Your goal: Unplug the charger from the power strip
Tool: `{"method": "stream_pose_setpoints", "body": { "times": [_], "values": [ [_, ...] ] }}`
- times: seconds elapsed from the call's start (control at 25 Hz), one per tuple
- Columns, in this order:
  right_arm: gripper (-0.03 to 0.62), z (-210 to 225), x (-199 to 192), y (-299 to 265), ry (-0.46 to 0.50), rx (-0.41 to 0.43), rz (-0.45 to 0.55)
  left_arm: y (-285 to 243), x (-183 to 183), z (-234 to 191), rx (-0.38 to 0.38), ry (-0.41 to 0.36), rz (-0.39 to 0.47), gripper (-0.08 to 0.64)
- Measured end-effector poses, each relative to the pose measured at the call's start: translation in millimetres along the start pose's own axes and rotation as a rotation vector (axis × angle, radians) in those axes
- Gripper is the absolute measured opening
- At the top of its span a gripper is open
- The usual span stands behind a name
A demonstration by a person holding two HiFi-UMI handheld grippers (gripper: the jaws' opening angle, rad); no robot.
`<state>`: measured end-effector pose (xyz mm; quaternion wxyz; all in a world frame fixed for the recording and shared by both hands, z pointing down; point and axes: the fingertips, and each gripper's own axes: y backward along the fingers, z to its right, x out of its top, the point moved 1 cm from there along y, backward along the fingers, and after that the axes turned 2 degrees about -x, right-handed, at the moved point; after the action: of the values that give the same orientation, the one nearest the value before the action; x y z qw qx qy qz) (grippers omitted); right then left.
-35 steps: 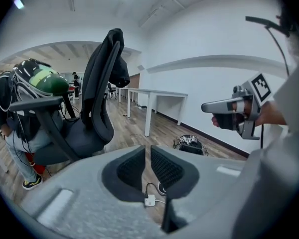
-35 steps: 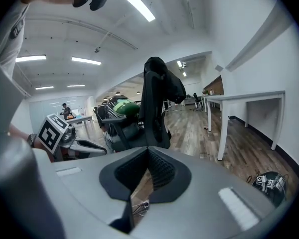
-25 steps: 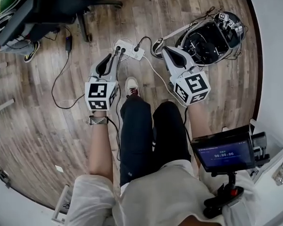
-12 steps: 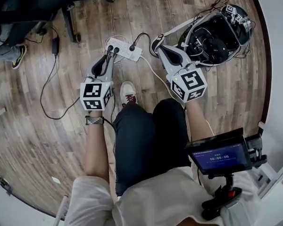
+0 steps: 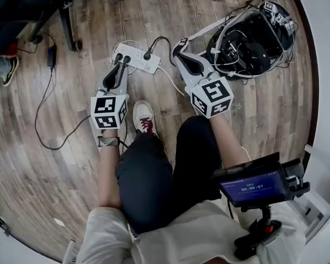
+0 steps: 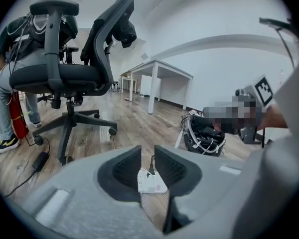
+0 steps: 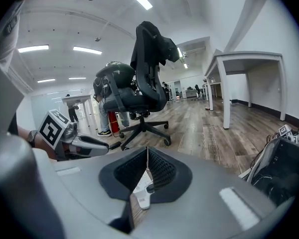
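Note:
A white power strip [image 5: 136,58] lies on the wooden floor ahead of my shoe. Black plugs [image 5: 147,54] sit in it, and a black cord runs left to a charger brick [image 5: 51,53]. My left gripper [image 5: 119,65] hovers just short of the strip's left end. Its jaws are opening, with nothing between them. In the left gripper view the strip [image 6: 152,182] and one plug [image 6: 151,171] show through the gap of that gripper [image 6: 148,156]. My right gripper [image 5: 180,44] is off the strip's right end with its tips together [image 7: 147,156]. Below them I see the strip [image 7: 141,193].
An office chair base [image 5: 71,10] stands at the back left, with a standing person's shoe [image 5: 5,70] beside it. A black open bag full of cables [image 5: 247,43] lies at the right. My own shoe [image 5: 144,117] is close behind the strip. A white table [image 6: 159,71] stands farther off.
Both grippers have sunk toward the floor and now sit closer to the power strip. The left jaws have spread a little wider.

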<state>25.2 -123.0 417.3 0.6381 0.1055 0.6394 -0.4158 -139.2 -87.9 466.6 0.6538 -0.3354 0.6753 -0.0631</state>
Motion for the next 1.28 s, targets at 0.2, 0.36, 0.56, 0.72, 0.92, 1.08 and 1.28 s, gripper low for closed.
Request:
{"method": "stream_pose_setpoints", "body": {
  "times": [0.2, 0.36, 0.56, 0.72, 0.92, 1.08, 1.28],
  "values": [
    [0.011, 0.1, -27.1, -23.2, 0.086, 0.037, -0.018, -16.9, -19.2, -1.8, -0.001, -0.042, -0.018, 0.075],
    [0.011, 5.8, -45.7, -41.9, 0.110, 0.047, 0.001, -38.8, -37.3, -3.2, -0.013, -0.074, -0.028, 0.075],
    [0.011, 13.9, -71.6, -68.6, 0.015, 0.061, 0.001, -64.2, -61.1, -7.7, -0.034, -0.098, -0.039, 0.094],
    [0.011, 21.4, -99.9, -89.0, -0.047, 0.066, -0.030, -73.3, -88.6, -8.8, -0.038, -0.106, -0.068, 0.098],
    [0.011, 32.1, -139.5, -106.0, -0.067, 0.067, -0.081, -83.5, -109.5, -5.5, -0.061, -0.090, -0.090, 0.106],
    [0.011, 24.1, -158.4, -117.3, -0.028, 0.104, -0.097, -96.0, -113.0, -5.8, -0.084, -0.102, -0.092, 0.120],
    [0.011, 6.1, -175.9, -127.3, 0.014, 0.160, -0.126, -105.6, -119.1, -3.9, -0.103, -0.108, -0.105, 0.129]
  ]
}}
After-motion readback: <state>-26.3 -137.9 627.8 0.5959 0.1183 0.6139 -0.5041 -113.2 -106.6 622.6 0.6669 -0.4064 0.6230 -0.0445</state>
